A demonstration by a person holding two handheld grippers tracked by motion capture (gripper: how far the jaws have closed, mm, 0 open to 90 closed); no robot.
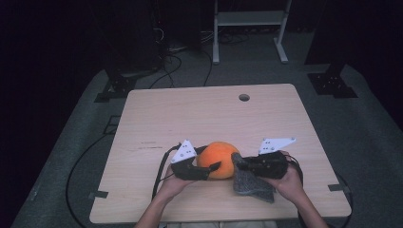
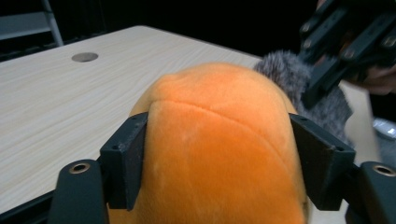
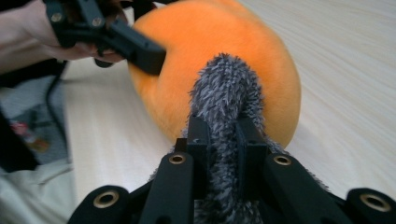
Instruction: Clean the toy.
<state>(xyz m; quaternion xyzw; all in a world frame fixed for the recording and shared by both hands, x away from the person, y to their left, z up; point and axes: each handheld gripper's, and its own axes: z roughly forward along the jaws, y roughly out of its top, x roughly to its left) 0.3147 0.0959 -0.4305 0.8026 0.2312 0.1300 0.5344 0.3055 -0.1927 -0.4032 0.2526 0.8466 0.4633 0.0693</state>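
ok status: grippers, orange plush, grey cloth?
Left gripper clamped around orange plush. Right gripper shut on grey fuzzy cloth, cloth against plush. Table otherwise unobstructed.

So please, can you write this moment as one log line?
left gripper: shut on orange plush | right gripper: shut on grey furry cloth | table

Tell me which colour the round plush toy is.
Orange; the round plush toy shows best in the left gripper view.

Both hand-held grippers, the left gripper (image 1: 209, 167) at about seven o'clock on the table and the right gripper (image 1: 236, 160) at five, are matte black with brass-ringed screw holes, blocky square pads, white dotted three-cornered top plates and trailing black cables.
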